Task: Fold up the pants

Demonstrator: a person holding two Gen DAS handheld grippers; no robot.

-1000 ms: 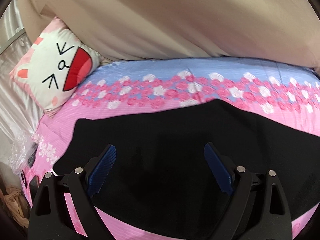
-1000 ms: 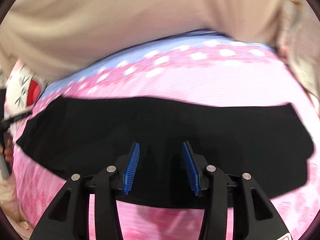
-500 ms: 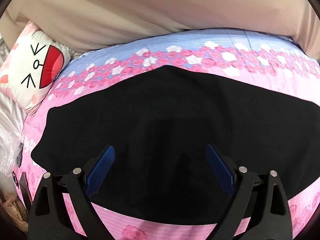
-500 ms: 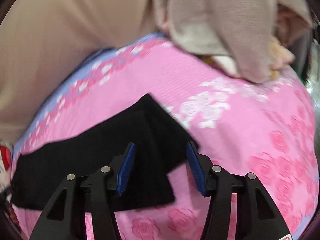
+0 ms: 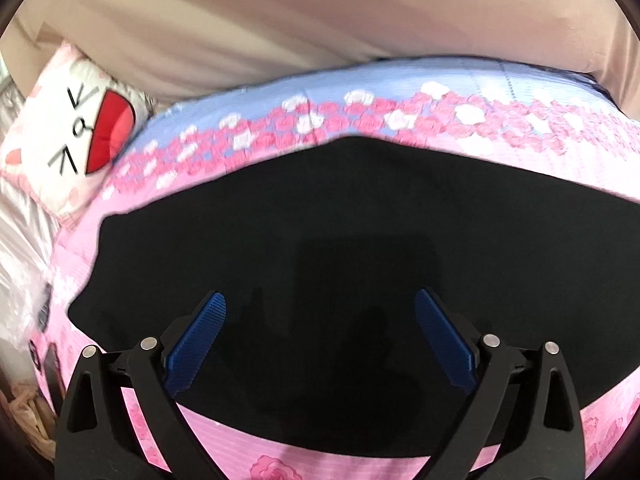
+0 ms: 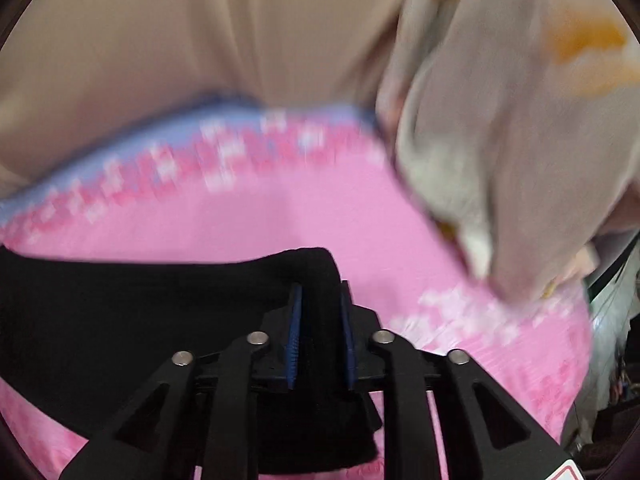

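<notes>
Black pants (image 5: 320, 220) lie spread flat across a pink flowered bedsheet (image 5: 520, 148). My left gripper (image 5: 320, 312) hovers over their near part, its jaws still opening wide, with nothing between the blue pads (image 5: 200, 332). In the right wrist view the right end of the pants (image 6: 120, 312) bunches up into a raised fold. My right gripper (image 6: 320, 308) has its jaws closing, and the blue pads (image 6: 295, 332) press that bunched black cloth between them. The view there is blurred.
A white cat-face cushion (image 5: 68, 132) leans at the bed's far left corner. Beige curtain (image 5: 320, 20) hangs behind the bed. A pale crumpled blanket or garment (image 6: 500, 140) lies heaped on the bed's right side. Clear plastic wrapping (image 5: 20, 304) sits at the left edge.
My right gripper swung to the right end of the pants and closed on the cloth there, which now stands bunched up. The left gripper sank slightly closer to the pants.
</notes>
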